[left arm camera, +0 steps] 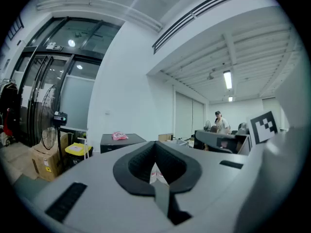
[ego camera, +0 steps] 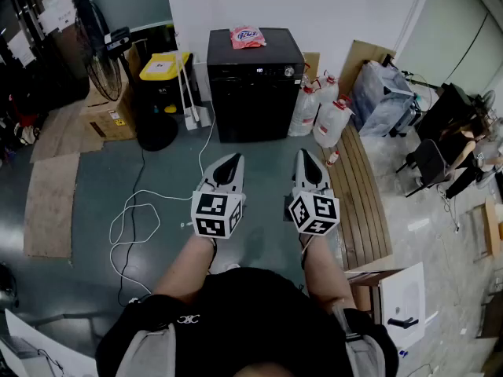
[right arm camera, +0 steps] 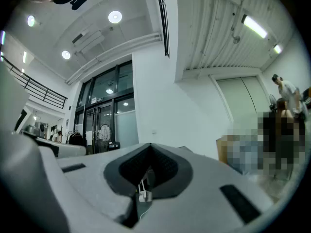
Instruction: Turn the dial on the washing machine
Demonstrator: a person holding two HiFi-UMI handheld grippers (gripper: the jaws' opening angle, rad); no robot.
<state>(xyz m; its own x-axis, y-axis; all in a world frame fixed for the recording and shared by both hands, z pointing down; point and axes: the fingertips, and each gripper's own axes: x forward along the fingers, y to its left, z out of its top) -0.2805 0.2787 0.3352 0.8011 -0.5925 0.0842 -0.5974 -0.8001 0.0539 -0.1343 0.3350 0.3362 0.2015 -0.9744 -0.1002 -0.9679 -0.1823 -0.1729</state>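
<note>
The black washing machine [ego camera: 254, 85] stands against the far wall, with a pink packet [ego camera: 247, 37] on its lid. Its small silver dial [ego camera: 289, 71] sits at the right end of the control strip. My left gripper [ego camera: 233, 160] and right gripper [ego camera: 306, 155] are held side by side over the floor, well short of the machine, both pointing toward it. Both are shut with nothing between the jaws. In the left gripper view the machine [left arm camera: 121, 142] shows just left of the shut left gripper [left arm camera: 156, 147]. The right gripper [right arm camera: 149, 147] points at the wall and ceiling.
A yellow-lidded bin [ego camera: 163, 66] and a cardboard box [ego camera: 106, 113] stand left of the machine. A white cable [ego camera: 134, 218] loops over the floor. Water jugs [ego camera: 322, 110] and a slatted wooden bench [ego camera: 363, 199] are to the right. A person [left arm camera: 221, 124] stands by desks.
</note>
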